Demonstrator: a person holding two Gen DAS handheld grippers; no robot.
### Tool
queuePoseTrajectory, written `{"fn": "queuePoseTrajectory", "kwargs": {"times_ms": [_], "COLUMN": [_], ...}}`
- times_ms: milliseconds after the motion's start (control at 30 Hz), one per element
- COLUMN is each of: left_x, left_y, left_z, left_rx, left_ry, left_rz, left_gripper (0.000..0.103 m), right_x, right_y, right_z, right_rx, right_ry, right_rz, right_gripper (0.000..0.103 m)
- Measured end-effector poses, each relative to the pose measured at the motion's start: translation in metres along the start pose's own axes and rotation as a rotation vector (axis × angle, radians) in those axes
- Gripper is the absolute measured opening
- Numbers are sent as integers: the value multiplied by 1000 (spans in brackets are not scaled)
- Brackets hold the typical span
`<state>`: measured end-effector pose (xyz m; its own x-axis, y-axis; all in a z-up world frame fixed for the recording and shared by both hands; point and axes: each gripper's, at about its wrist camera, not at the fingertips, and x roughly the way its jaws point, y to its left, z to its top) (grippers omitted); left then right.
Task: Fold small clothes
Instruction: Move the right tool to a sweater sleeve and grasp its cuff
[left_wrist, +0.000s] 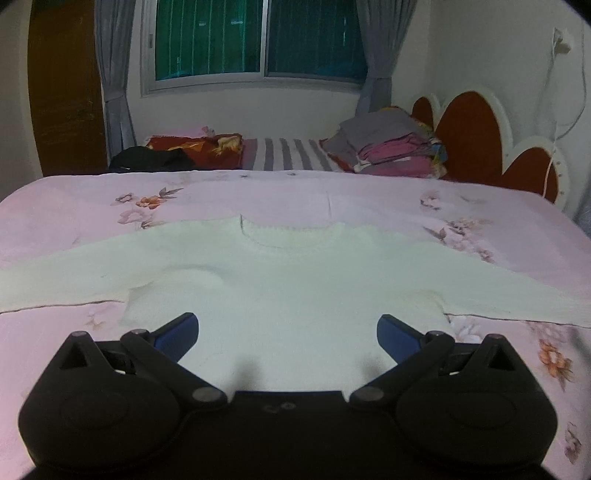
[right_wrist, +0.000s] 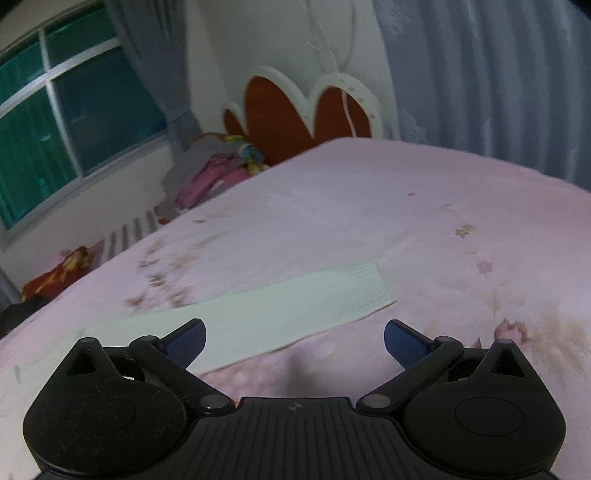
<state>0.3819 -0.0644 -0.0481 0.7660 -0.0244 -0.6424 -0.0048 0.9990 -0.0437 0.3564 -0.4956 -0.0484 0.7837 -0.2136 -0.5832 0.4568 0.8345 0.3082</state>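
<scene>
A white knit sweater (left_wrist: 288, 273) lies flat on the pink floral bedspread (left_wrist: 74, 206), neck away from me, both sleeves spread out to the sides. My left gripper (left_wrist: 288, 332) is open and empty, hovering over the sweater's lower body near the hem. In the right wrist view, one sweater sleeve (right_wrist: 295, 306) with its ribbed cuff (right_wrist: 369, 288) stretches across the bedspread (right_wrist: 369, 206). My right gripper (right_wrist: 295, 343) is open and empty, just above the near edge of that sleeve.
A stack of folded clothes (left_wrist: 391, 147) sits at the far right by the red and white headboard (left_wrist: 476, 136); it also shows in the right wrist view (right_wrist: 214, 170). A red patterned cloth and a dark item (left_wrist: 177, 151) lie far left. A window (left_wrist: 258, 37) with curtains is behind.
</scene>
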Motion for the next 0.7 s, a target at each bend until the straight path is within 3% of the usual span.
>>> {"fn": "queuePoseTrajectory", "kwargs": {"times_ms": [33,67,333,467,667,700], "left_x": [5,8,26,32,35,35], "left_y": [-4,-9,-27,-30,-33,-33], "left_z": [2,3,8,13,20,21], "left_rx": [4,8,39,38,32,30], "left_ry": [6,10,39,48,53,57], "left_rz": [9,13,49,60,63,62], "left_gripper": [103,103,103,103,103,103], "right_x": [12,26,72,79,84,84], "right_y": [-8,-18,-73,-90,-101,-101], "right_z": [5,10,7,4,11,11], "right_rx": [12,37,204,267,293,283], "right_ry": [14,38,127,136,134,134], "right_rz": [3,-7,-1,7,29,23], "right_gripper": [62,57,57,43,40,32]}}
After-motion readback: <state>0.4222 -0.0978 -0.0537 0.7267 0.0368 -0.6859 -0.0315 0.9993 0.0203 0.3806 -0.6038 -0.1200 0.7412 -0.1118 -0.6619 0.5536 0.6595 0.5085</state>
